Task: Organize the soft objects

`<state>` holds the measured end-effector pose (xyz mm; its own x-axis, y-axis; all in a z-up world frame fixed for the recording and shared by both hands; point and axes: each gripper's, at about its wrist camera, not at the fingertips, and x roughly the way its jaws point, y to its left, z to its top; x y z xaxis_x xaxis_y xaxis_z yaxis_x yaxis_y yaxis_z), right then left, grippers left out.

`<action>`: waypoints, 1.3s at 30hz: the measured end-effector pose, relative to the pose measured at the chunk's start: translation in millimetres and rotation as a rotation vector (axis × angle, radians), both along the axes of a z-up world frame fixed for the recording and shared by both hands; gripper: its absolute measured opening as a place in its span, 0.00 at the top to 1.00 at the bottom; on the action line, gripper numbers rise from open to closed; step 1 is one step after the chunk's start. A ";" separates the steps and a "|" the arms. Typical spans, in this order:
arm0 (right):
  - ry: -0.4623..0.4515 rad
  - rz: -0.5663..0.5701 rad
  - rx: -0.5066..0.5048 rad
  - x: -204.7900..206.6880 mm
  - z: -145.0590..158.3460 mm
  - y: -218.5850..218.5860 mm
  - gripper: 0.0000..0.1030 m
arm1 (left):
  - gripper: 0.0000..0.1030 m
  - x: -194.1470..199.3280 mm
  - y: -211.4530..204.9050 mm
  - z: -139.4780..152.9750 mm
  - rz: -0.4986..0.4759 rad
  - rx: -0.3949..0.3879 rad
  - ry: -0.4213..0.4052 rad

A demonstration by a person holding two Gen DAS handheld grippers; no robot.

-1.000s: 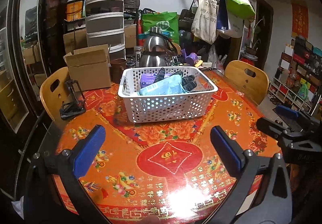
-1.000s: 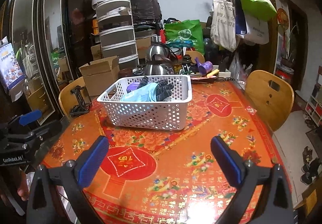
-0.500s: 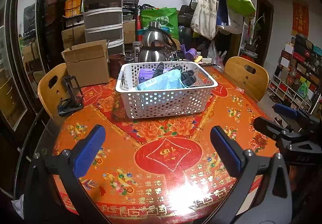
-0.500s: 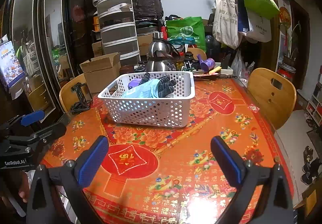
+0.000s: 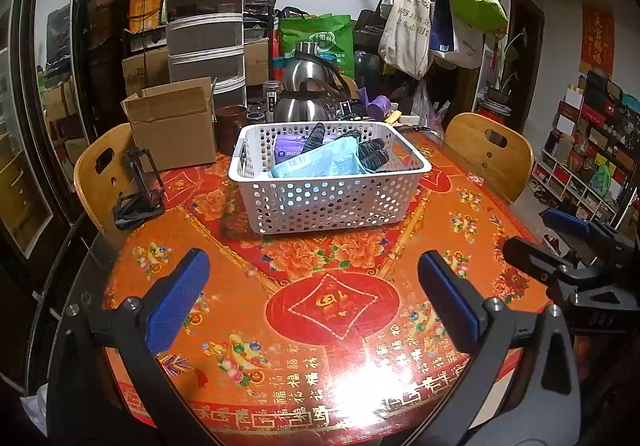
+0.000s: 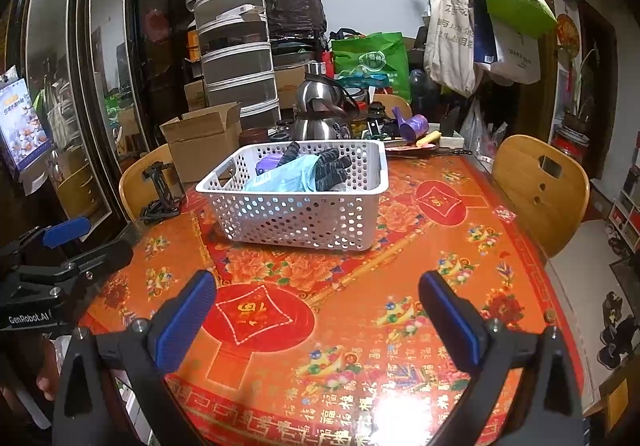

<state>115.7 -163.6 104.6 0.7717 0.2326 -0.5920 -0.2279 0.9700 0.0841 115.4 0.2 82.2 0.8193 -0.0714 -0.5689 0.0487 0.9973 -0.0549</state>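
Left tongs [image 5: 314, 288]: spread apart, empty, above desk [image 5: 332, 366].
Right tongs [image 6: 316, 304]: spread apart, empty.
Basket [image 5: 332, 201]: mid-desk, holding blue packet [image 5: 320, 163], purple packet [image 5: 290, 145], dark gloves [image 6: 330, 167].
Writing: "GenRobot.AI" on left tool, right-wrist view only.

Warm indoor light from overhead, white glare patch on the glossy tablecloth [image 5: 360, 386] at lower centre of both views, strong fisheye bending with black vignetted corners, reflections on the dark cabinet doors [image 6: 100, 85] at left, centre sharp, far edges soft
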 end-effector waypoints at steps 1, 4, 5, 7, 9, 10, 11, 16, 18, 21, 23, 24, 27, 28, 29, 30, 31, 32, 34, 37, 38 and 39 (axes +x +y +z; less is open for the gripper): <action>0.000 0.001 0.001 -0.1 0.0 0.3 0.02 | 0.00 0.2 -0.1 -0.1 -0.001 -0.001 0.001; -0.002 -0.001 0.002 -1.6 0.4 0.6 0.02 | 0.00 0.2 -0.4 -0.1 0.002 0.001 0.002; -0.002 0.000 0.005 -1.7 0.4 0.3 0.02 | 0.00 0.0 -0.1 -0.1 0.000 0.000 0.002; -0.001 0.002 0.003 -2.0 0.7 1.0 0.02 | 0.00 -0.3 -0.6 -0.9 0.001 0.000 0.003; -0.002 0.001 0.003 -2.2 0.7 0.9 0.02 | 0.00 -0.2 -0.2 -0.5 -0.001 -0.002 0.002; -0.002 0.001 0.005 -2.2 0.8 0.9 0.02 | 0.00 -0.6 -0.7 -1.1 -0.002 -0.004 0.000; -0.002 0.002 0.005 -2.3 0.6 1.5 0.02 | 0.00 -1.0 -1.5 -1.8 -0.002 -0.003 -0.001; -0.002 0.002 0.004 -2.3 0.4 1.6 0.02 | 0.00 -2.3 -1.9 -3.1 -0.003 -0.004 -0.001; -0.002 0.003 0.002 -2.5 0.4 1.7 0.02 | 0.00 -2.5 -1.9 -2.8 -0.002 -0.005 0.000; 0.000 0.003 0.003 -2.5 0.8 2.1 0.02 | 0.00 -2.9 -2.7 -3.2 -0.003 -0.005 -0.001; -0.001 0.002 0.003 -2.6 1.0 2.0 0.02 | 0.00 -2.4 -2.1 -2.5 -0.001 -0.005 -0.001; -0.001 0.003 0.005 -2.8 1.1 1.9 0.02 | 0.00 -2.4 -2.1 -2.5 -0.001 -0.005 -0.001; -0.001 0.003 0.003 -2.6 1.0 2.1 0.02 | 0.00 -2.5 -2.7 -2.7 0.000 -0.003 0.000; -0.001 0.004 0.004 -2.7 1.0 2.0 0.02 | 0.00 -2.0 -1.8 -2.1 -0.001 -0.003 0.000; -0.001 0.003 0.003 -2.8 1.0 2.1 0.02 | 0.00 -1.9 -1.9 -2.3 -0.002 -0.004 0.001; -0.001 0.002 0.003 -2.8 1.0 2.2 0.02 | 0.00 -1.9 -1.5 -1.9 -0.003 -0.005 0.001; -0.001 0.004 0.003 -2.8 1.0 2.1 0.02 | 0.00 -2.0 -2.9 -2.6 -0.003 -0.003 0.000; -0.001 0.003 0.003 -2.8 0.9 2.2 0.02 | 0.00 -2.8 -2.5 -3.2 -0.003 -0.003 0.001; -0.001 0.003 0.004 -2.8 0.9 2.3 0.02 | 0.00 -3.4 -3.0 -3.4 -0.006 -0.004 0.000; -0.002 0.002 0.003 -2.7 1.0 2.5 0.02 | 0.00 -3.3 -3.6 -4.6 -0.003 -0.001 -0.002; 0.000 0.003 0.004 -2.5 0.8 2.4 0.02 | 0.00 -3.7 -4.1 -5.7 -0.004 -0.001 -0.001; 0.000 0.003 0.004 -2.7 0.8 2.3 0.02 | 0.00 -3.8 -4.0 -5.7 -0.006 -0.002 0.000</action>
<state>113.0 -161.3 105.4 0.7708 0.2375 -0.5911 -0.2312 0.9689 0.0878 111.7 -3.8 76.5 0.8190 -0.0771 -0.5686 0.0545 0.9969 -0.0567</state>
